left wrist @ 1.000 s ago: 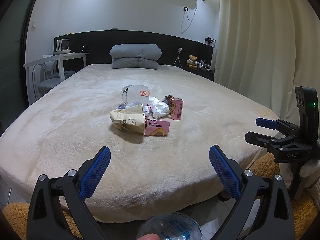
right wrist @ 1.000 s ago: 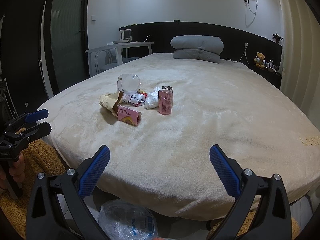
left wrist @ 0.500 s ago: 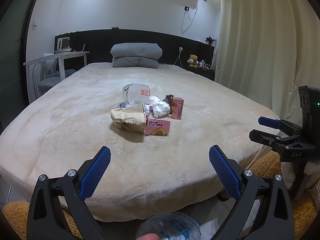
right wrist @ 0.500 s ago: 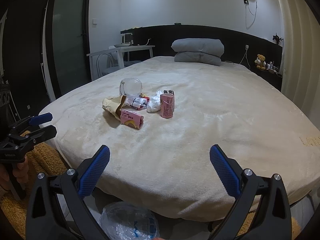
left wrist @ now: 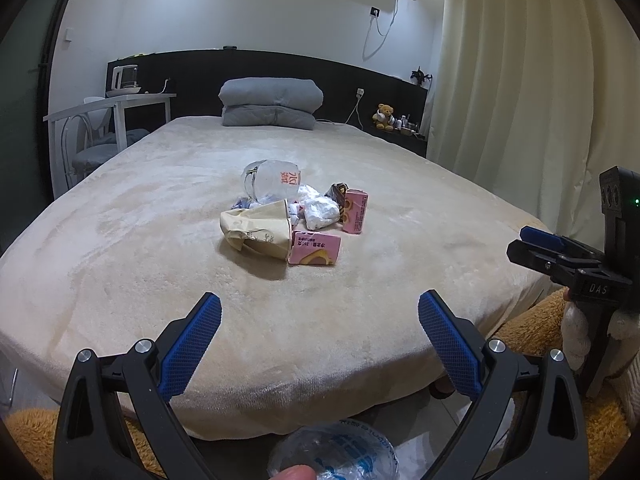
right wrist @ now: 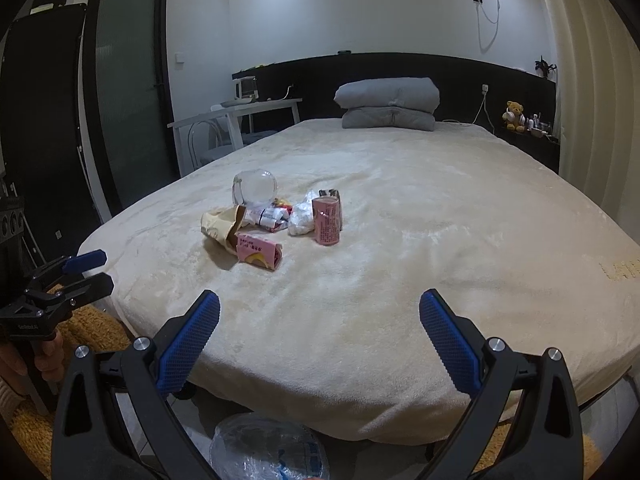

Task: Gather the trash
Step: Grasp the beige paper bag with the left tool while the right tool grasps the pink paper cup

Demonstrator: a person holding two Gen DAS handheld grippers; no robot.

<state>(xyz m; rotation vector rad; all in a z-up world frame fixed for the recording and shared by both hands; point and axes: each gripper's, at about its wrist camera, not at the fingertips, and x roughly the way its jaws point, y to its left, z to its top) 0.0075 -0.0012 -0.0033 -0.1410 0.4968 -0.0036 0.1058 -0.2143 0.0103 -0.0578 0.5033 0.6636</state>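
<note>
We hold our left claw (left wrist: 319,334) and right claw (right wrist: 319,334) spread wide and empty above the foot of a cream bed (left wrist: 160,208). The trash sits mid-bed, well ahead of both: a crumpled paper bag (left wrist: 256,231), a flat pink carton (left wrist: 315,248) touching it, an upright pink carton (left wrist: 354,212) (just beside a white wad (left wrist: 320,212)) and a clear plastic bottle (left wrist: 272,185) behind

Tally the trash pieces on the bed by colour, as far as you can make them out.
Pink: 2, a lying carton and an upright carton
Tan: 1, paper bag
White: 1, crumpled tissue
Clear: 1, plastic cup
Dark: 1, wrapper
Total: 6 clear pieces; small wrappers behind the bag are too jumbled to count.
</note>
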